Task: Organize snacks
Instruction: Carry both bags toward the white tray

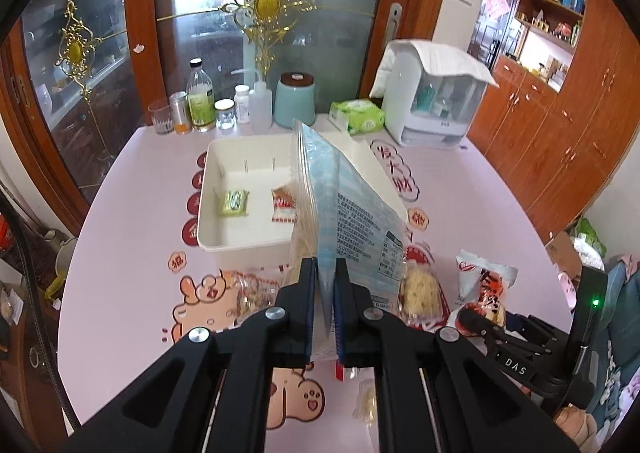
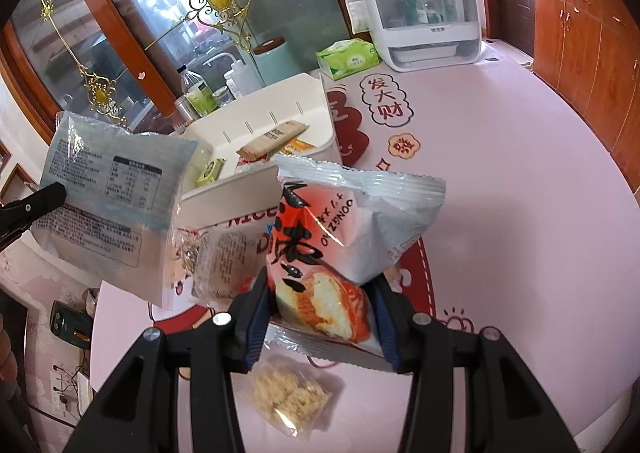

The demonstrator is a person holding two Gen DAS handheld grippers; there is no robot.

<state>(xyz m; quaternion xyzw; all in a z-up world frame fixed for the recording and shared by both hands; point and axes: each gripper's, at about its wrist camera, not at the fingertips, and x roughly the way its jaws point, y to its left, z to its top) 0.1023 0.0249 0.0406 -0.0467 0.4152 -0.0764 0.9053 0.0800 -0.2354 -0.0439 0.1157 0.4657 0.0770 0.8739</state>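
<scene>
My left gripper (image 1: pixel 326 281) is shut on the lower edge of a flat pale-blue snack packet (image 1: pixel 344 205), which it holds upright above the table in front of the white bin (image 1: pixel 240 241). The bin holds a small green packet (image 1: pixel 235 203) and a red-and-white one (image 1: pixel 283 205). My right gripper (image 2: pixel 320 317) is shut on a puffed orange-and-white snack bag (image 2: pixel 352 237), lifted off the pink table. In the right wrist view the blue packet (image 2: pixel 112 205) hangs at the left, and a brown bar (image 2: pixel 272 139) lies in the bin (image 2: pixel 224 205).
Loose snacks lie on the table: a clear packet of crumbly biscuit (image 2: pixel 288 397) under the right gripper and a printed packet (image 2: pixel 228 253) by the bin. Bottles and jars (image 1: pixel 200 105), a teal canister (image 1: pixel 295 97), a tissue pack (image 1: pixel 358 117) and a white appliance (image 1: pixel 436 101) line the far edge.
</scene>
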